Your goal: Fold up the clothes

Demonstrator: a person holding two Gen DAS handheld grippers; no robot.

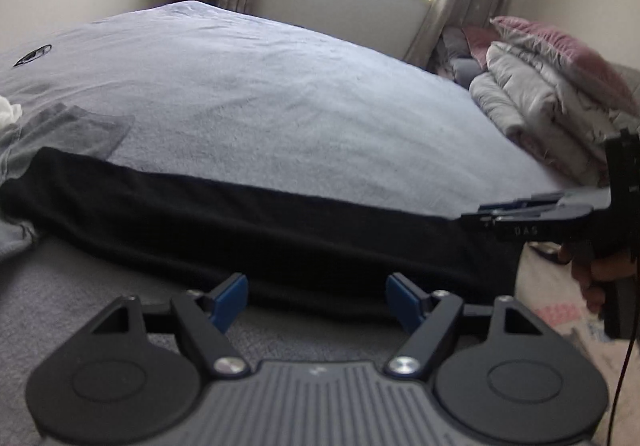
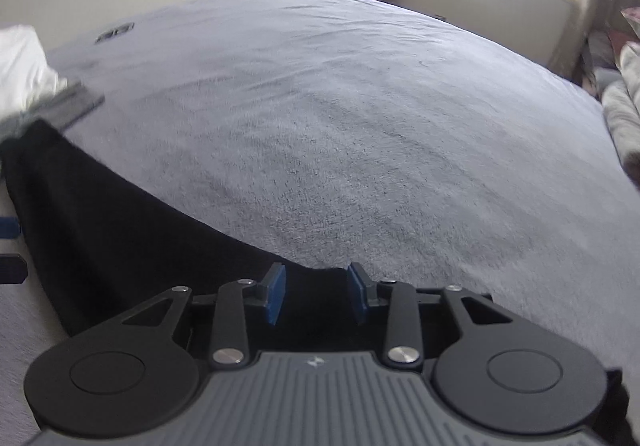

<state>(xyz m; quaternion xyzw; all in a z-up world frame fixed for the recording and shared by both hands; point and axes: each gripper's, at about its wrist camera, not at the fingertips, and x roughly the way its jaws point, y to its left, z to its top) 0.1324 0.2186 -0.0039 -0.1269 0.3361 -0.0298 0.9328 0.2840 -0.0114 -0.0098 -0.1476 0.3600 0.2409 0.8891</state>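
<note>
A black garment (image 1: 240,221) lies in a long flat band across the near side of the bed; the right wrist view shows it (image 2: 100,238) narrowing toward my right gripper. My left gripper (image 1: 316,300) hovers open over the band's near edge, with only cloth below its blue pads. My right gripper (image 2: 316,292) stands partly open at the band's right end; black cloth lies between its pads, which do not press on it. The left wrist view shows that right gripper (image 1: 480,213) from the side, held by a hand (image 1: 596,274). One left finger (image 2: 10,226) pokes in at the far left edge.
A pale grey-blue blanket (image 1: 280,85) covers the bed. A grey garment (image 1: 72,129) and white cloth (image 1: 8,111) lie at the left. A folded grey quilt (image 1: 540,105) and pink pillow (image 1: 560,41) sit at the right. A small dark object (image 1: 33,55) rests far left.
</note>
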